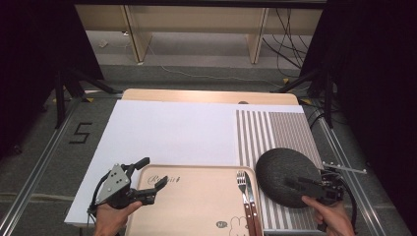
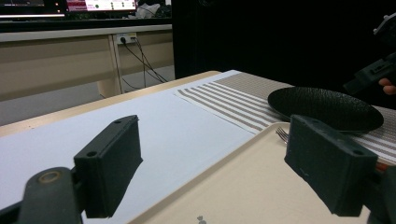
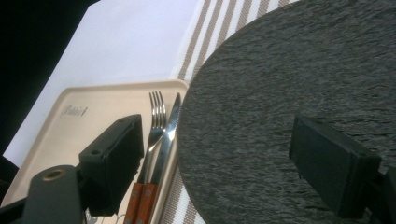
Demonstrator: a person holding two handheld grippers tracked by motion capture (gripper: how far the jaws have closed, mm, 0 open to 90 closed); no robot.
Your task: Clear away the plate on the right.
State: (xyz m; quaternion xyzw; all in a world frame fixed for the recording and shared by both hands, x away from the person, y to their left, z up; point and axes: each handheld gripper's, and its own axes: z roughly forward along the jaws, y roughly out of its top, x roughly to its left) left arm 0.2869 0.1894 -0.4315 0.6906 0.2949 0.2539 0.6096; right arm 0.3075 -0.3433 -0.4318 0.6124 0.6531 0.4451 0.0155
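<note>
Underneath the right tongs (image 1: 301, 184) — a round, rough, slate-dark plate (image 1: 282, 173).

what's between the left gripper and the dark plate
In the high view, the beige tray spans the gap between the left gripper and the dark plate, with a fork and knife at its right edge.

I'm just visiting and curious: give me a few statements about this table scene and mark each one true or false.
1. The fork and knife lie side by side on the tray. True.
2. The dark plate sits on the tray. False: it sits on the striped mat, beside the tray.
3. The left gripper is open at the tray's corner. True.
4. The cutlery handles are black. False: they are reddish brown.
5. The right gripper is over the plate. True.
</note>
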